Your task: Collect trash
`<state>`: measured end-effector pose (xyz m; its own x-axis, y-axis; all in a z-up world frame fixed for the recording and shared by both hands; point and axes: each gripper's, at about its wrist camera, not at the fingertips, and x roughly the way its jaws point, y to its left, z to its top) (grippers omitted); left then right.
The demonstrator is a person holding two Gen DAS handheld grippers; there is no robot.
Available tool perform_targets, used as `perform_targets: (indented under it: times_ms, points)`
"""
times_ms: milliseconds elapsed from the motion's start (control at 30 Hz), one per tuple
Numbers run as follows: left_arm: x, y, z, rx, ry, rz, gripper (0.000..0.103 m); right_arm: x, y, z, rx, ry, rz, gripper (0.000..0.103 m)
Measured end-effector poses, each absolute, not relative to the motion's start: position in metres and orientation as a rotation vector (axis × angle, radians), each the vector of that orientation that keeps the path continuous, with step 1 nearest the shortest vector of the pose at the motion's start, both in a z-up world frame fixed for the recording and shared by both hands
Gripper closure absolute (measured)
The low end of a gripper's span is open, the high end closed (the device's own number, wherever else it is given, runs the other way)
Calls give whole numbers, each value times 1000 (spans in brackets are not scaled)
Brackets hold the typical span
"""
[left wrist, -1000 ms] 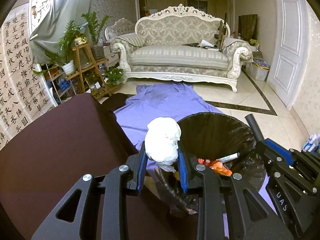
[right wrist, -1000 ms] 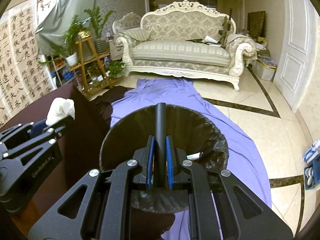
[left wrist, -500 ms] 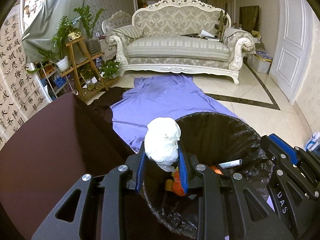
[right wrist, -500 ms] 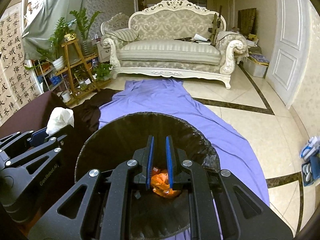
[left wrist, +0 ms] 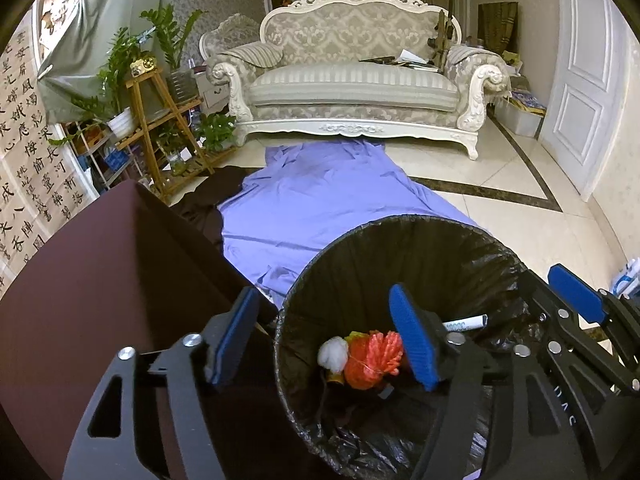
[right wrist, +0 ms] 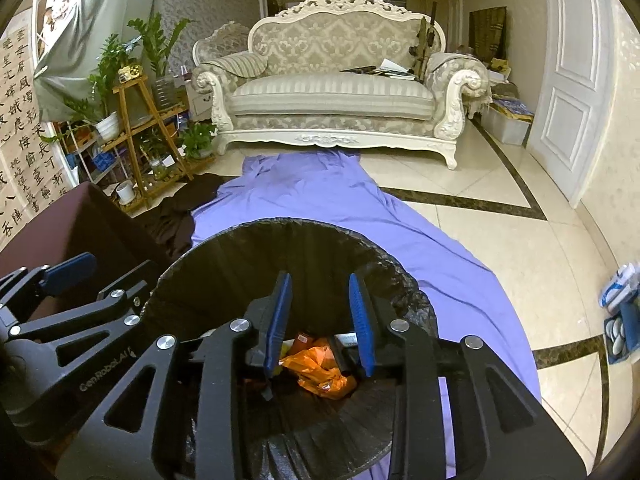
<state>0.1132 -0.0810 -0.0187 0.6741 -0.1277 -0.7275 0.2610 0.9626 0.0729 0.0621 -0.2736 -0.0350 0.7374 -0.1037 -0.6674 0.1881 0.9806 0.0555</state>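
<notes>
Lying crumpled in bin (left wrist: pixel 420 236): white tissue wad (left wrist: pixel 333 354), orange wrapper (left wrist: pixel 374 358).

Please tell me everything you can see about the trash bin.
The trash bin is round and dark, lined with a crinkled black plastic bag folded over its rim. It stands upright beside the dark brown table, on the purple cloth. Inside lie orange trash, a white wad and a marker pen.
</notes>
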Motion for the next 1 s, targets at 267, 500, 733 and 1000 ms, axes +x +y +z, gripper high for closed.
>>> perform_targets:
  times_ms: [267, 500, 733, 1000]
  points:
    - [109, -74, -15, 167, 792, -198, 31, 60, -274, -31, 115, 714, -181, 58]
    - [101, -64, -5, 154, 766, -185, 29, 51, -271, -23, 108, 695, -192, 46]
    - [81, -54, 8, 146, 721, -175, 25, 35, -262, -10, 100, 664, -202, 34]
    - [57, -37, 22, 133, 672, -151, 22, 12, -253, 2, 88, 631, -205, 26]
